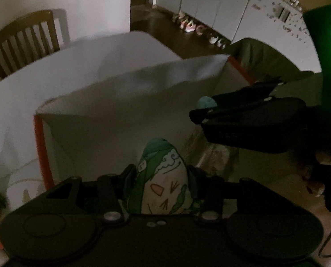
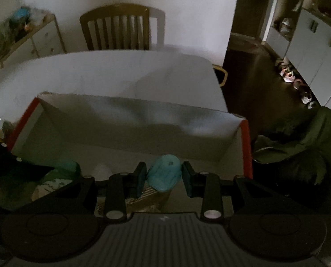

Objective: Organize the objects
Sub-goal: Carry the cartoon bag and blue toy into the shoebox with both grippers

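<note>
My left gripper (image 1: 162, 179) is shut on a stuffed toy (image 1: 163, 182) with green hair and a drawn face, held over the near edge of an open white cardboard box (image 1: 121, 115) with red-taped corners. My right gripper (image 2: 164, 175) holds a turquoise oval object (image 2: 164, 175) between its pads, also over the box (image 2: 130, 133). The pads touch its sides. In the left wrist view the right gripper (image 1: 201, 111) reaches in from the right with the turquoise object (image 1: 206, 102) at its tip. In the right wrist view the stuffed toy (image 2: 61, 175) shows at lower left.
The box stands on a white table (image 2: 98, 73). A wooden chair (image 2: 118, 29) stands at the far side. A dark green cloth (image 2: 310, 138) lies to the right. A cabinet with clutter (image 2: 21, 29) is at the left. Shoes (image 2: 294, 82) line the floor by white cupboards.
</note>
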{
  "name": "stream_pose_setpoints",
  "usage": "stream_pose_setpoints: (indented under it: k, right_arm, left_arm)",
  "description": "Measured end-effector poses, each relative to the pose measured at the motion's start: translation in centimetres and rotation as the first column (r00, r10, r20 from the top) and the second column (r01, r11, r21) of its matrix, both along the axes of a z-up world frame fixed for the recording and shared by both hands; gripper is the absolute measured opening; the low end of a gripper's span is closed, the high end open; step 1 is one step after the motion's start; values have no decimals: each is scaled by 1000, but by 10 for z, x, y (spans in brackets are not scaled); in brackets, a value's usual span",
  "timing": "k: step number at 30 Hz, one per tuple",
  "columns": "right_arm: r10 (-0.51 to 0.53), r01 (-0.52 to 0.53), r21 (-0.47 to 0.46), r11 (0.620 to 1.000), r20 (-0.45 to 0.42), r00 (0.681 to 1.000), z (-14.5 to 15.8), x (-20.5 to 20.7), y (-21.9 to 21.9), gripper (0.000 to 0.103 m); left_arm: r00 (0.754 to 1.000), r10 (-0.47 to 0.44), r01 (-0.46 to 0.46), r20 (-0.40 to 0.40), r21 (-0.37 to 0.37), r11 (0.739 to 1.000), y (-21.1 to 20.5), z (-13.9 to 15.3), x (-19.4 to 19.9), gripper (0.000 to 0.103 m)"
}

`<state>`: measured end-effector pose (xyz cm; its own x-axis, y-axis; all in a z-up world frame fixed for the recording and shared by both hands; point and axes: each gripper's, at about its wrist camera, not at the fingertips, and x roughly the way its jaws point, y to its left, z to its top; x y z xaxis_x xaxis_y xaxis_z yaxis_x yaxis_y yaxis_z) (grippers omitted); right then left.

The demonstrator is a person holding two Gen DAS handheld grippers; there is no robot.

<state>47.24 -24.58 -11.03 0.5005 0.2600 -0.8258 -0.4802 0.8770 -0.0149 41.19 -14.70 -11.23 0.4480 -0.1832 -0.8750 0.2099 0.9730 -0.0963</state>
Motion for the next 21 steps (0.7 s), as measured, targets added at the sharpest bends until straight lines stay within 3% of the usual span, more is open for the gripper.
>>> stream_pose_setpoints:
  k: [10,21]
  right_arm:
    - [-13,7,-56,998,-102,995,-23,17,2,34]
    - [-20,13,-53,998,-142,990,-38,19,-2,34]
  left_arm:
    - [997,15,-13,-81,25,1000,-2,-18,14,49]
    - [989,11,-3,-149,54,999,0,-28,24,50]
